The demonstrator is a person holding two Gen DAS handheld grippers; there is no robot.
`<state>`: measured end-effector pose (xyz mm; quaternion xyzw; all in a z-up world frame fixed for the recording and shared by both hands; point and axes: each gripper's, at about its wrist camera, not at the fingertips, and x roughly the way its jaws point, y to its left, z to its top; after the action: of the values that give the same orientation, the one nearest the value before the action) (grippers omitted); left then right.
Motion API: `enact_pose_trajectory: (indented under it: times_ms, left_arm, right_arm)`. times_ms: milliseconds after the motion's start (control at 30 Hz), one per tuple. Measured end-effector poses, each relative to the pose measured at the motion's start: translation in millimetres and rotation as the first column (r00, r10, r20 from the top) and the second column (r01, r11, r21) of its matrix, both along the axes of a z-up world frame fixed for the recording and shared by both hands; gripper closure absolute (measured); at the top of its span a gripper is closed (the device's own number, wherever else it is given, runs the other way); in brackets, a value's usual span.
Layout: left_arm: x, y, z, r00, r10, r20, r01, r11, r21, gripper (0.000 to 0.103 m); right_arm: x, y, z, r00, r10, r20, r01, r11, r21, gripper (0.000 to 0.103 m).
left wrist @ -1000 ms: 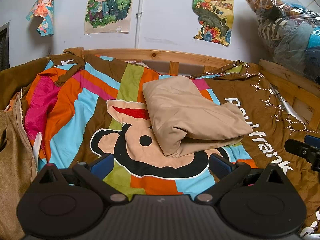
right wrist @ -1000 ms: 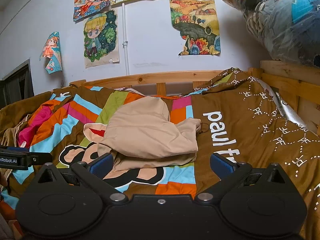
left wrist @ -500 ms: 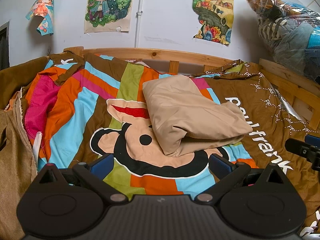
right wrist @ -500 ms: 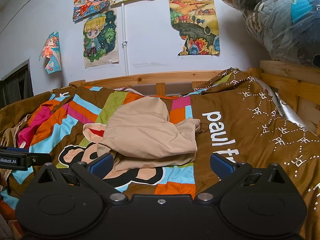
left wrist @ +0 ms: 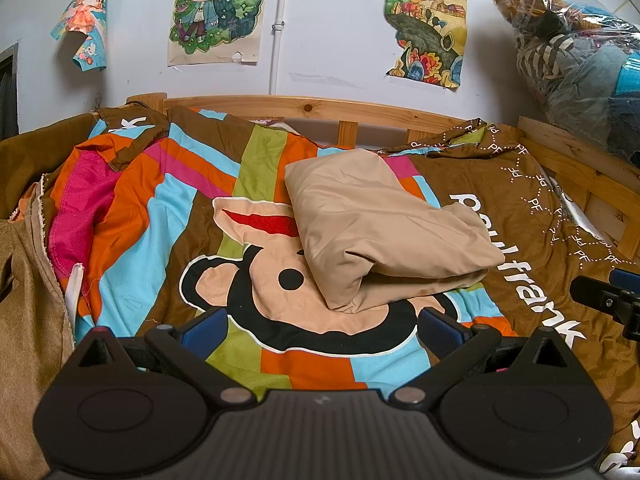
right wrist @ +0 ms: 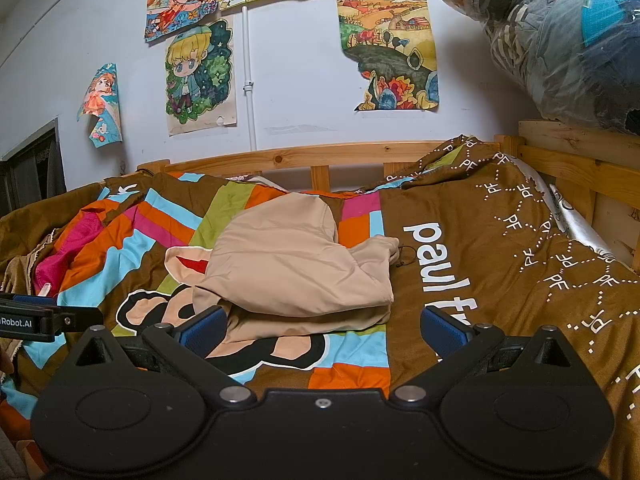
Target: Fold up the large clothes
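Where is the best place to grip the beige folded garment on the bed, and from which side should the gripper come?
Probably the near edge of the beige garment, where the layers gape open above the cartoon bedspread. That raised fold gives a lip to pinch. The open left gripper already faces it, so coming straight forward, low, seems easiest; the smooth top offers little to pinch.

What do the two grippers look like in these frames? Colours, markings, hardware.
Both match: the left gripper and right gripper have matte black bodies with two round discs, silver pivot screws, and black fingers with blue pads. The left's side, seen from the right wrist view, carries white "Robot.AI" lettering. No cables or sleeves are visible.
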<state>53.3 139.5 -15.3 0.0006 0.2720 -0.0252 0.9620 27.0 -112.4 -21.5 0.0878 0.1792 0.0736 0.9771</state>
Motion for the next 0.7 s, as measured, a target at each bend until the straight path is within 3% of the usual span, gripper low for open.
enact_pose_trajectory:
  times_ms: [700]
  left_arm:
    - [-0.3,0.4,-1.1,1.000,-0.003,-0.002,0.003,1.000,0.003,0.001]
  right_arm:
    - [0.2,-0.6,0.5,1.000,0.000,-0.001,0.000,1.000,0.001,0.001]
